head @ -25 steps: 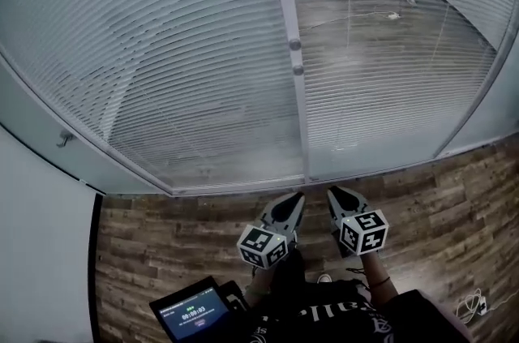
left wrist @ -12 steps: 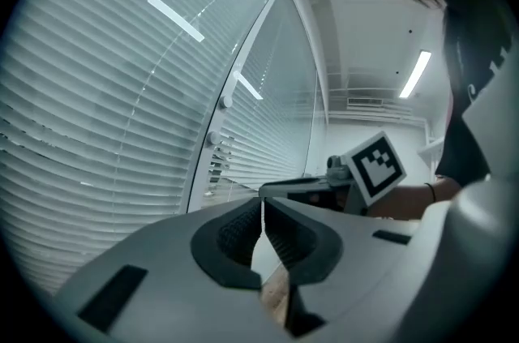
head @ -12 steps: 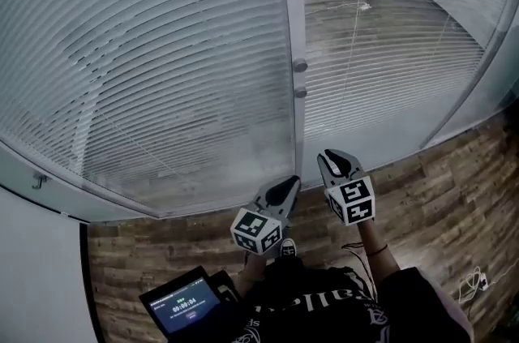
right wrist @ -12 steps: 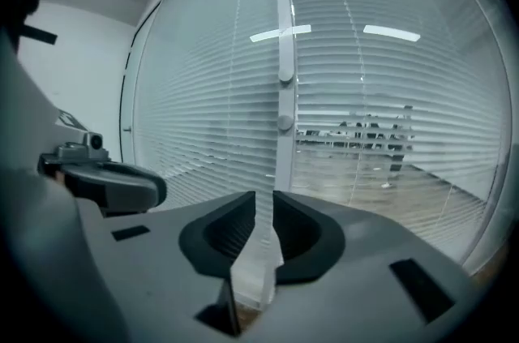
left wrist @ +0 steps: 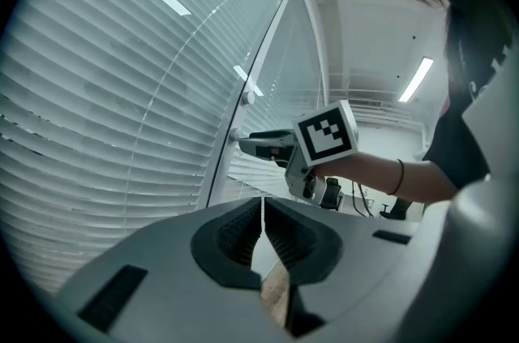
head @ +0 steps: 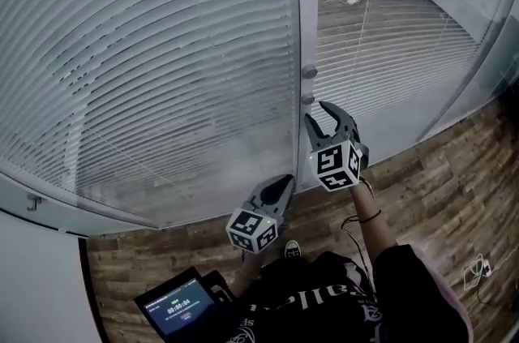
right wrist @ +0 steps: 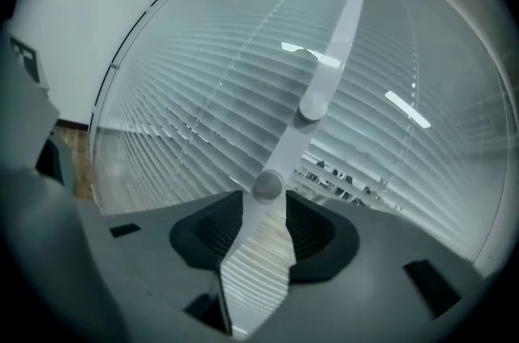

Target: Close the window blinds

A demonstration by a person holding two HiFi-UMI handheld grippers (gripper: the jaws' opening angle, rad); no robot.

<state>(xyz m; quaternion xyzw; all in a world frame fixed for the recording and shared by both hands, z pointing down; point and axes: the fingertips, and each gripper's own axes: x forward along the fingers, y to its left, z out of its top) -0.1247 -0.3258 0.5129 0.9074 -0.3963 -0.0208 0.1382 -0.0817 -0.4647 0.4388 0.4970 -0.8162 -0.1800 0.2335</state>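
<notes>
Slatted window blinds [head: 162, 49] hang behind glass on both sides of a vertical frame post [head: 304, 9]. The left panel's slats look nearly flat; through the right panel [head: 389, 33] a room shows. Two round knobs sit on the post, an upper knob [head: 309, 72] [right wrist: 310, 108] and a lower knob [head: 307, 99] [right wrist: 268, 186]. My right gripper [head: 318, 113] [right wrist: 263, 205] is raised to the post and has just been opening; the lower knob lies just ahead of its tips, untouched. My left gripper [head: 282, 184] [left wrist: 262, 203] hangs lower, shut and empty, pointing at the glass.
A tablet [head: 180, 309] with a lit screen sits at the lower left by the person's body. Wood-pattern floor [head: 454, 187] runs along the window's base, with a coiled cable [head: 478, 268] at the right. A white wall [head: 32, 276] bounds the left.
The right gripper rose and moved forward from beside the left one up to the post's knobs, rolled, and its jaws opened. The left gripper shifted slightly forward. The head view moved closer to the window.
</notes>
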